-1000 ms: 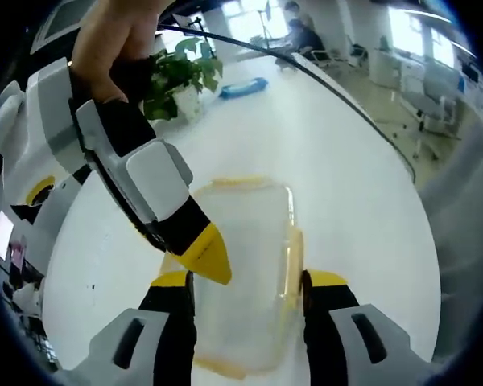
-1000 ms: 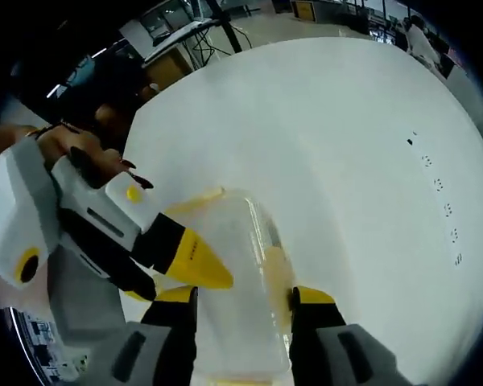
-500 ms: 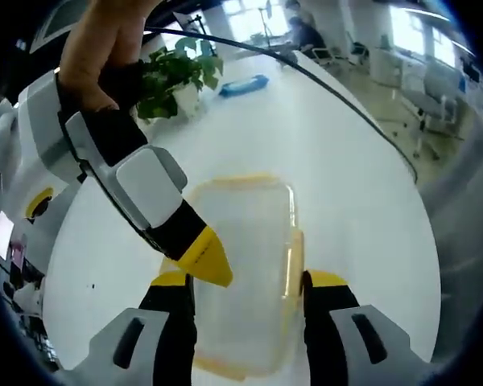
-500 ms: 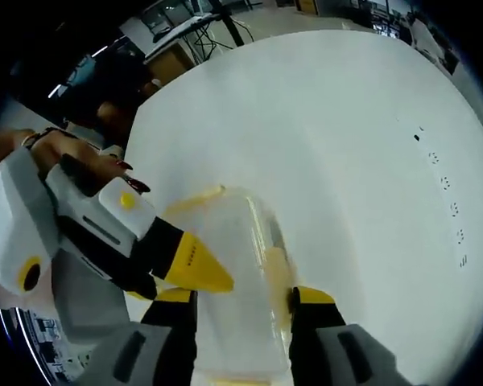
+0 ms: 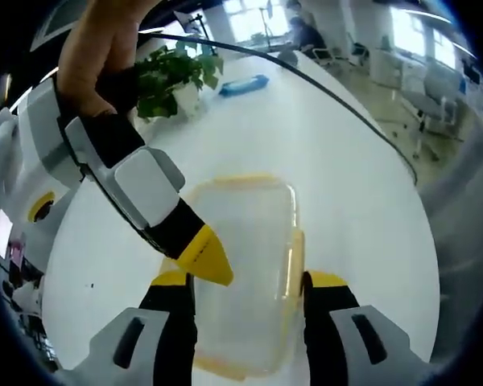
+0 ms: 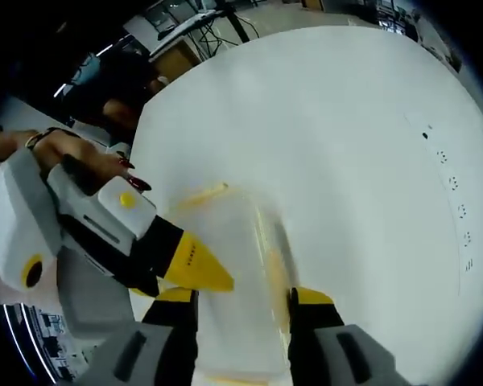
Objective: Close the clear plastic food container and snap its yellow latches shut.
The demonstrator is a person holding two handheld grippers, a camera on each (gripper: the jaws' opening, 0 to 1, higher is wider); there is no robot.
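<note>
A clear plastic food container (image 5: 245,265) with yellow latches (image 5: 294,257) lies on the white table (image 5: 362,193), its lid lying on top. My left gripper (image 5: 249,281) is open, with a jaw on each side of the container. A hand (image 5: 105,48) holds the right gripper, whose yellow tip (image 5: 205,257) rests at the container's left edge. In the right gripper view the container (image 6: 237,273) sits between the spread jaws of my right gripper (image 6: 240,296), which is open. The left gripper's yellow tip (image 6: 197,269) touches the lid's left side. One latch (image 6: 274,269) runs along the container's right side.
A potted plant (image 5: 177,76) and a blue object (image 5: 243,86) stand at the table's far end, and a black cable (image 5: 322,80) arcs over it. Office chairs and desks lie beyond. Small dark marks (image 6: 455,209) dot the table's right part.
Both grippers stay over the container. In the left gripper view the right gripper has shifted slightly left. The right gripper view has tilted a little.
</note>
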